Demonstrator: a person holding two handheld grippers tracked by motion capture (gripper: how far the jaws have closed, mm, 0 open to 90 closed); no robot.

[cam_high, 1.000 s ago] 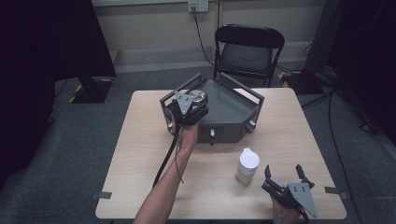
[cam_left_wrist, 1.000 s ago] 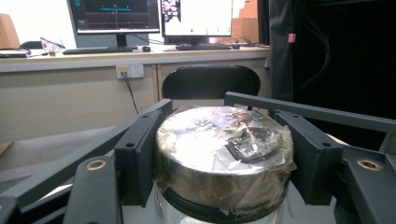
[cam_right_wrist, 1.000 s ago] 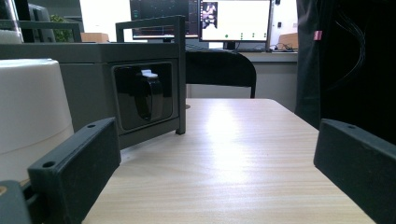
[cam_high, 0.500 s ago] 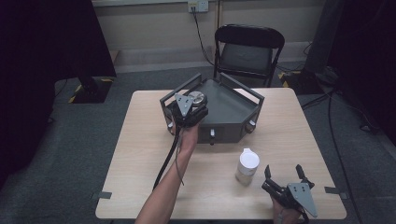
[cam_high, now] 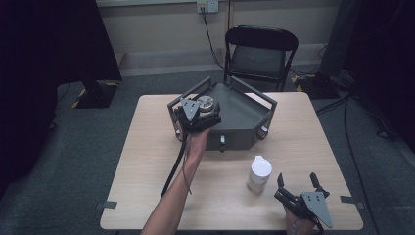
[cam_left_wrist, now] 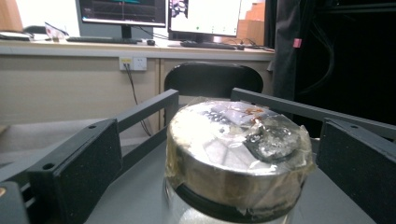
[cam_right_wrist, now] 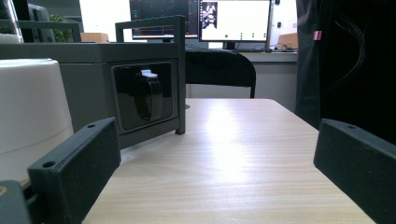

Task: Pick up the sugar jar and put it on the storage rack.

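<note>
On the wooden table point(cam_high: 147, 161), the left gripper point(cam_high: 195, 115) spreads wide around a foil-topped jar point(cam_left_wrist: 236, 158); the right gripper point(cam_high: 298, 191) gapes empty.

A pale wood-grain worktop point(cam_high: 147, 161) stands on grey carpet. At its far middle sits a dark grey metal box point(cam_high: 244, 120), angular, with raised rails round its top and knobs on its near faces. Nearer the front, right of centre, a white lidded jar point(cam_high: 258, 175) stands upright, just apart from the box. The right gripper point(cam_high: 298, 188) rests low at the front right edge, beside the jar.
</note>
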